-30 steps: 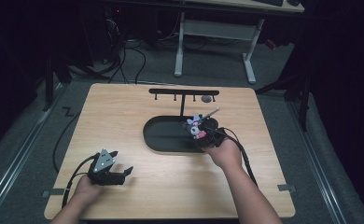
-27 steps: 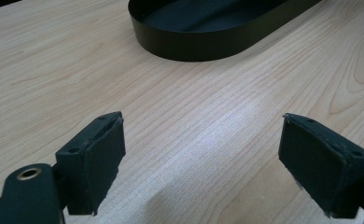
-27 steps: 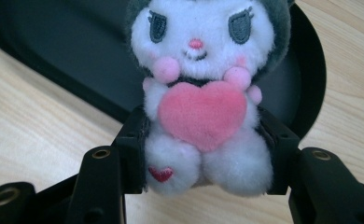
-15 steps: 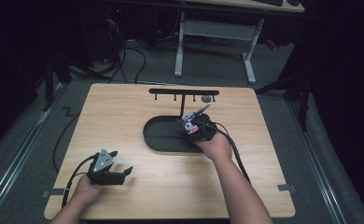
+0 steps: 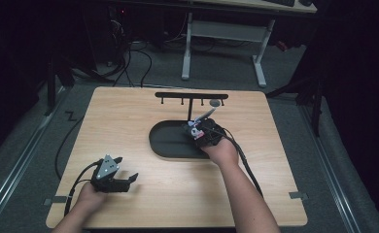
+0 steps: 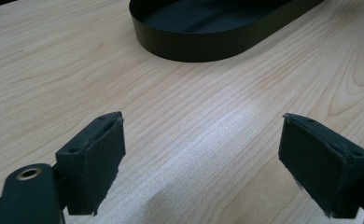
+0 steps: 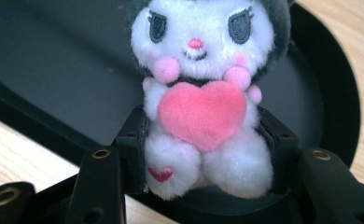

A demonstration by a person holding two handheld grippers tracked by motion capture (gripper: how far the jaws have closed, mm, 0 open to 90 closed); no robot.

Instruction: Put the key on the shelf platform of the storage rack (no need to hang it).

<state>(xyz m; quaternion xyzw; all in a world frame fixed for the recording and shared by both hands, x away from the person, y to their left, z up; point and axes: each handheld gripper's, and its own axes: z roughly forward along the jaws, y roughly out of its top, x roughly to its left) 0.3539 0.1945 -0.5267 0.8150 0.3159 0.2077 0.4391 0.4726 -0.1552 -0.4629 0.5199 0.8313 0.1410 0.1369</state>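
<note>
White and pink, a plush toy [image 7: 203, 107] sits upright, clamped at the waist in the right hand-held gripper [image 5: 203, 134], just above the right end of the black oval tray [image 5: 165, 145]. The left hand-held gripper [image 5: 122, 180] rests released on the counter [image 5: 129, 116], well apart.

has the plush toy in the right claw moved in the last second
Yes. The plush toy, clamped in the right claw, has shifted slightly left, from the right end of the black tray toward its middle, nearer the post of the black rack.
</note>
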